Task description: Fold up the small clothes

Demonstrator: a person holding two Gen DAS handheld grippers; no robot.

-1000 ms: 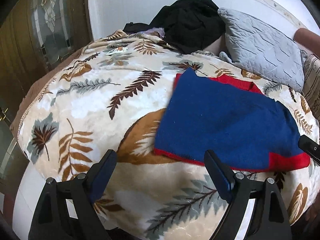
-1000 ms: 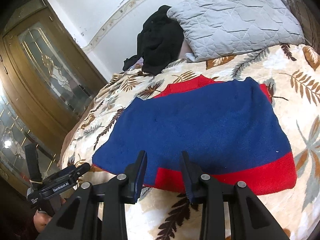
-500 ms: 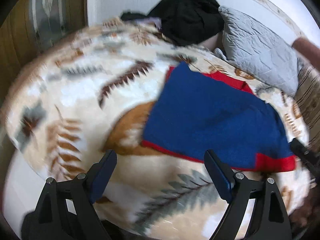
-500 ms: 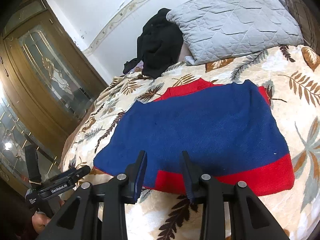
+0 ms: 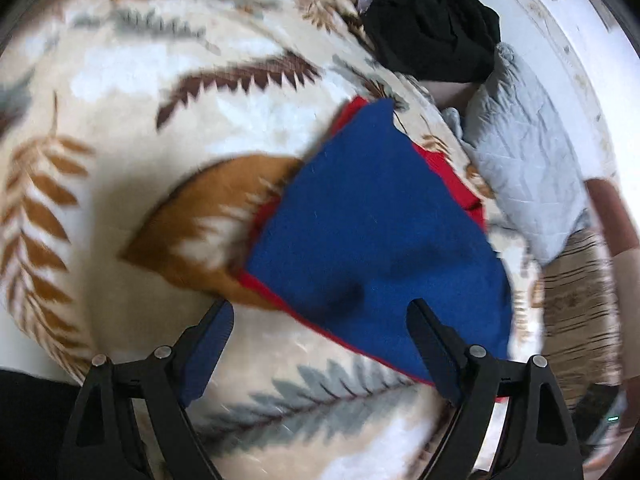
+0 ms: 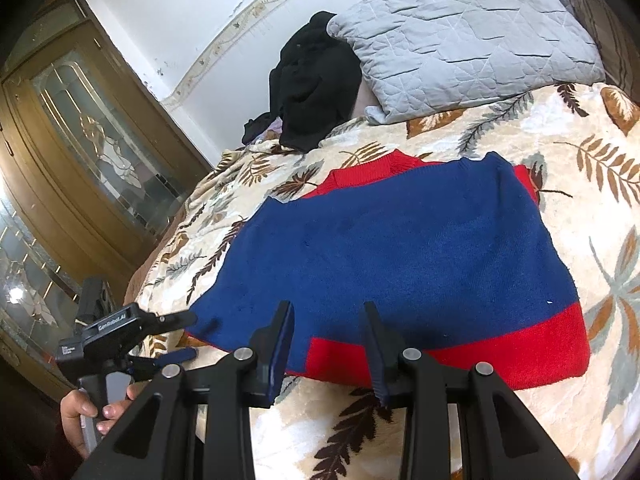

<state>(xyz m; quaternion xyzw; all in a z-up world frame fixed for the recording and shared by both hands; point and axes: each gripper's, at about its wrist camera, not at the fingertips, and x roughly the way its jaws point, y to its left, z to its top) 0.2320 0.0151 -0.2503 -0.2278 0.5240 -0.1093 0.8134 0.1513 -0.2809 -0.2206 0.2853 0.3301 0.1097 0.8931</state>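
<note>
Leaf-print bedspread point(image 6: 520, 140) holds a blue-and-red sweater point(image 6: 400, 248); left gripper point(image 6: 176, 336) and right gripper point(image 6: 326, 344) hover level at its near edge, both spread, empty.

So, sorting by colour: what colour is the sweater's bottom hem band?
Red, on the blue sweater; clearest in the right wrist view.

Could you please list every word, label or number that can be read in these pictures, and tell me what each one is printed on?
"GenRobot.AI": white print on the black body of the left claw, seen in the right wrist view.
A small white label lower on that same body: too small to read.
Nothing readable on the blue and red sweater, the leaf-print blanket or the grey pillow; the left wrist view is blurred.
</note>
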